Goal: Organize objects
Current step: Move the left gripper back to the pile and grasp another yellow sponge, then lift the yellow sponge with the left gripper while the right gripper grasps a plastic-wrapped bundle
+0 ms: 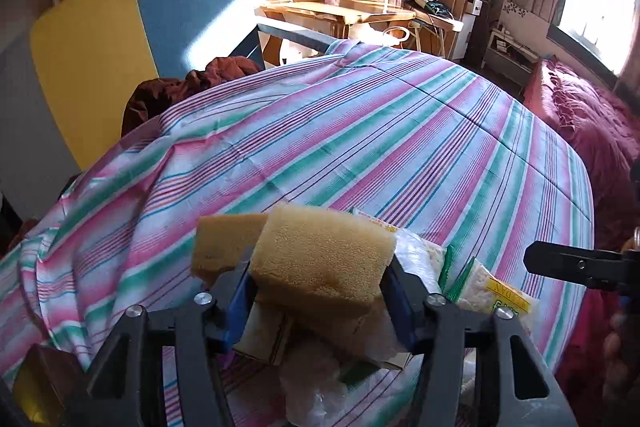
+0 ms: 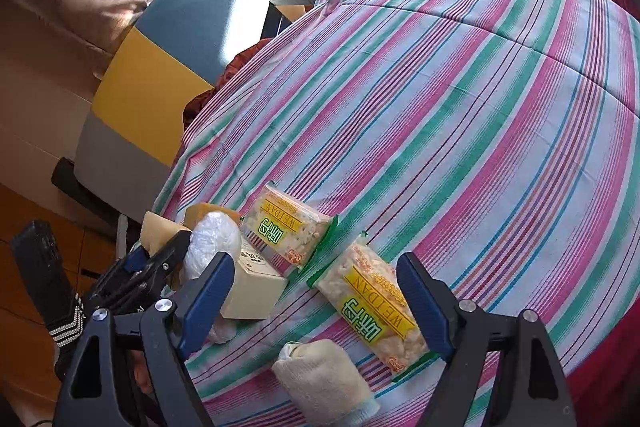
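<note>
My left gripper (image 1: pixel 320 267) is shut on a yellow sponge (image 1: pixel 324 251) and holds it above the striped cloth; a second sponge (image 1: pixel 224 243) lies just behind it. In the right wrist view the left gripper (image 2: pixel 160 255) shows at the left with the sponge (image 2: pixel 160 227). My right gripper (image 2: pixel 316 291) is open and empty, its fingers either side of a snack packet (image 2: pixel 376 307). A second snack packet (image 2: pixel 284 227), a cream box (image 2: pixel 252 291), a clear plastic bundle (image 2: pixel 212 243) and a rolled white towel (image 2: pixel 324 379) lie close by.
The striped cloth (image 2: pixel 460 87) covers the table. A blue and yellow chair (image 1: pixel 140 27) stands at the left behind it, with dark red cloth (image 1: pixel 180 87) on it. A wooden desk (image 1: pixel 340 11) with a box stands beyond. A red bedspread (image 1: pixel 592 123) lies at the right.
</note>
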{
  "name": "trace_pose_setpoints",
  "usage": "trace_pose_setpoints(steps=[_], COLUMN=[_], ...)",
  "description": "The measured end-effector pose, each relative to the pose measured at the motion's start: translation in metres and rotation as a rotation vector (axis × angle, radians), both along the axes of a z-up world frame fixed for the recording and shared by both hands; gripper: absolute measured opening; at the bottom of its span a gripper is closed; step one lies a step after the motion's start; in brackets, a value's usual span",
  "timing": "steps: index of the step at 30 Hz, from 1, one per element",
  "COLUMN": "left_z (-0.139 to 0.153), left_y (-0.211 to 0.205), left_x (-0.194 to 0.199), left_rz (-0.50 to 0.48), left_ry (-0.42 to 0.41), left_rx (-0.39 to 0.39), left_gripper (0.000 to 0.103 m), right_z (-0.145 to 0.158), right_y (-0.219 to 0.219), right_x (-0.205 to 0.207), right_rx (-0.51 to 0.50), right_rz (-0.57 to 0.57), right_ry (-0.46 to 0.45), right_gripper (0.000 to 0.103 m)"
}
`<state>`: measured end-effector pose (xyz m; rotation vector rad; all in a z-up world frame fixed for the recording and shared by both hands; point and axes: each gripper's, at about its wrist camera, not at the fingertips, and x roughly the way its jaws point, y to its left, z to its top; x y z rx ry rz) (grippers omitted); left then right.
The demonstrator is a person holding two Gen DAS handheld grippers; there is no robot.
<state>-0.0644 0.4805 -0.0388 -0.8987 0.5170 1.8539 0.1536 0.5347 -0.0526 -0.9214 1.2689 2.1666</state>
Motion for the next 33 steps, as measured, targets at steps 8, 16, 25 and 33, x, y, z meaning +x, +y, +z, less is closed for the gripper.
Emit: trace_pose_setpoints(steps=[8,16,25,33], left_z=[0.003,-0.015,-0.041,-0.044], left_y=[-0.072,-0.130,-0.176,-0.184], left_x=[0.045,0.089,0.121,0.121], left_rz=[-0.027,-0.022,0.013,0.032], left_ry=[-0.085,-0.109,-0.094,-0.090], left_rx=[0.077,0.048,0.019,0.037], left_gripper=[0.056,0.056,0.056,0.057], right_z=[0.001,0.004,0.009,0.015], right_y=[-0.006,-0.012,-0.020,-0.027], right_x=[-0.006,-0.012,-0.021,-0.024], right_rx=[0.038,0.096,0.150,0.190], right_rz=[0.024,0.050,0.097,0.125], right_ry=[-0.035,-0.063,-0.054,-0.044], right_gripper=[0.085,0.085,0.085,0.085])
